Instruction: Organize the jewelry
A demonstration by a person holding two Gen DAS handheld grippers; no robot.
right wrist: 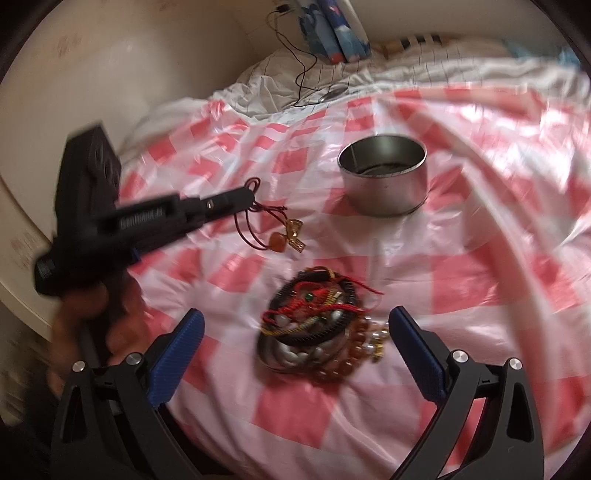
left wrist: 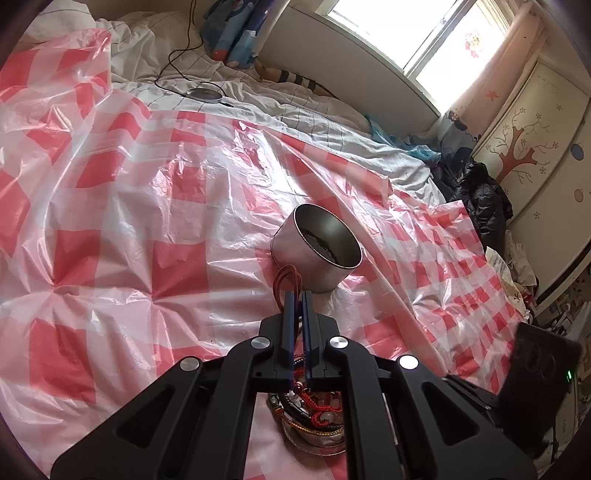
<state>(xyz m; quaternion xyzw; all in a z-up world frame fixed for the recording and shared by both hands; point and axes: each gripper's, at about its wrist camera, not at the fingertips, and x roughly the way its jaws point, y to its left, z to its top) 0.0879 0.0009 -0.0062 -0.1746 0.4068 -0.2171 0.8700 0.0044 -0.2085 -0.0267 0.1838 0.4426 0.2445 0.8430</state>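
Observation:
My left gripper [left wrist: 297, 295] is shut on a red cord necklace [left wrist: 286, 280]; in the right wrist view it [right wrist: 248, 192] holds the cord above the bed, with an orange heart pendant and gold charm [right wrist: 290, 232] hanging below. A round metal tin [left wrist: 317, 247] stands open just beyond it; it also shows in the right wrist view [right wrist: 384, 181], with some dark items inside. A pile of bracelets and bead strings [right wrist: 321, 321] lies on the red-and-white checked plastic sheet [right wrist: 461, 277]. My right gripper [right wrist: 295, 339] is open, with the pile between its fingers.
The sheet covers a bed with a white quilt [left wrist: 332, 129]. A black cable and a round disc [left wrist: 204, 94] lie at the far side. Dark clothes [left wrist: 480, 199] and a cupboard [left wrist: 535, 147] stand at the right. A window [left wrist: 424, 33] is behind.

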